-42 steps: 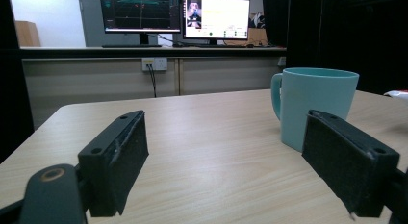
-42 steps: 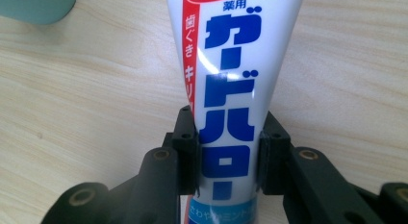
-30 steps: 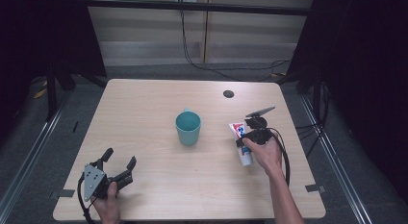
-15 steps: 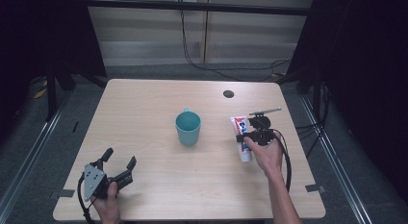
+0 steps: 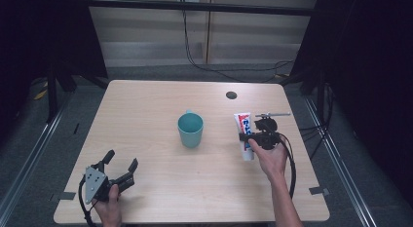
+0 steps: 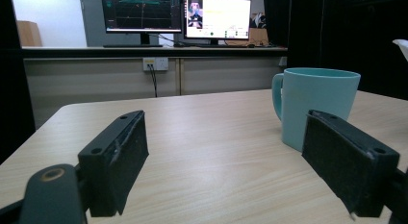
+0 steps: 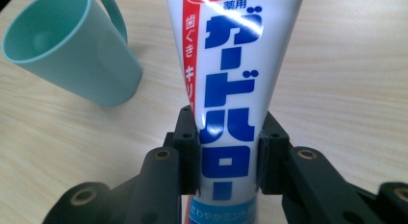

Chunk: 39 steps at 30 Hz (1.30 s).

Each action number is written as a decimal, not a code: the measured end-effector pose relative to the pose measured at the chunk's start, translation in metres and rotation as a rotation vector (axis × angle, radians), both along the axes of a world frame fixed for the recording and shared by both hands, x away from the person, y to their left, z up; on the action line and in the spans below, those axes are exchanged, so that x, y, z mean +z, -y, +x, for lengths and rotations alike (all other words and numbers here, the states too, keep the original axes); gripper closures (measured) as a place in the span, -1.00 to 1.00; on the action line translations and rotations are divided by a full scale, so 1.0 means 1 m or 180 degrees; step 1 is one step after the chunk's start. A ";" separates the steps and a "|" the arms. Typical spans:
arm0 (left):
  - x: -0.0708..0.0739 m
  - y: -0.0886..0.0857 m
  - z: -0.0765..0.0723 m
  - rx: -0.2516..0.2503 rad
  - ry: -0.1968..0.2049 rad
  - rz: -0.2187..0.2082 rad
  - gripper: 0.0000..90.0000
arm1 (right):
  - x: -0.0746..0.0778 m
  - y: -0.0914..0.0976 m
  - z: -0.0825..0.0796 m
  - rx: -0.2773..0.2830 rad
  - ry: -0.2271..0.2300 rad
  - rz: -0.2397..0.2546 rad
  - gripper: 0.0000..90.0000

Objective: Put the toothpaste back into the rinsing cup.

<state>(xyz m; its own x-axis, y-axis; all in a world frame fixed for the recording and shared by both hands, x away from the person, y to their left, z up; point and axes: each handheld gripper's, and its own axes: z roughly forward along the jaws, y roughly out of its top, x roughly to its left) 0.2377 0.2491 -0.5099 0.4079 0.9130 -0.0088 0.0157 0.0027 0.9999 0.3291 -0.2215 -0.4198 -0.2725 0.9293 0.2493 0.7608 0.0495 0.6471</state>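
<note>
The right gripper [image 7: 226, 159] has its two black jaws pressed against the sides of a white plastic toothpaste tube [image 7: 231, 89] printed with large blue characters and a red stripe down one edge. In the right gripper view the pads squeeze the tube near its lower end, just above a light blue band, and the tube runs straight up from between them. In the high view that same right gripper [image 5: 254, 138] sits across the toothpaste tube [image 5: 245, 132] at the right side of the table, with the person's right hand [image 5: 271, 159] behind it and a black cable trailing down beside the forearm. The tube's broad flat end points toward the far edge.

Just beside the tube, to its left in both views, stands a teal plastic mug [image 5: 190, 130] with a handle, upright and open at the top, near the middle of the light wooden table [image 5: 146, 100]. Tube and mug are apart.

The left gripper [image 5: 118, 172] rests at the near left corner in the person's left hand [image 5: 109, 207], well apart from the mug. In the left gripper view its jaws stand wide apart over bare wood with nothing between them, and the mug [image 6: 315, 106] rises beyond the right jaw. A small dark round hole [image 5: 231, 95] marks the tabletop toward the far right.
</note>
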 end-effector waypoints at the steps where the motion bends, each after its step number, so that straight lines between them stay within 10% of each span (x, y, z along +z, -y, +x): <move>1: 0.000 0.000 0.000 -0.0001 -0.0001 -0.0002 -0.64 | 0.001 0.000 -0.001 -0.0014 0.0041 0.0013 0.51; 39: 0.000 0.000 0.000 -0.0006 -0.0004 0.0018 -0.64 | 0.012 -0.005 -0.017 0.0019 0.1204 0.0377 0.51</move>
